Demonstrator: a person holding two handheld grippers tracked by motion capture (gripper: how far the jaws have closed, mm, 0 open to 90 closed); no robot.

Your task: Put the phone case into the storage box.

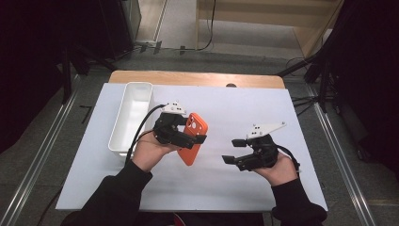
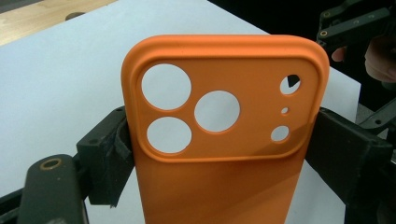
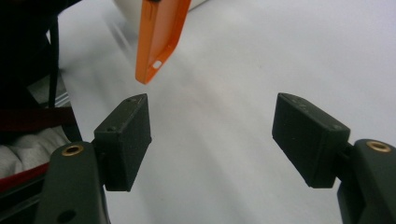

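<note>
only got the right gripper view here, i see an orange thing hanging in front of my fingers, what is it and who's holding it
Observer: It's an orange phone case, clamped across its width by the left gripper.
Operator: is it lying on the table
Observer: No, the high view shows it held up off the white table, camera cutouts at the far end.
Operator: anything else on the table
Observer: A long white bin stands beside the left hand.
Operator: how's my gripper
Observer: The right gripper is open, with nothing between its fingers, off to the case's right.
</note>
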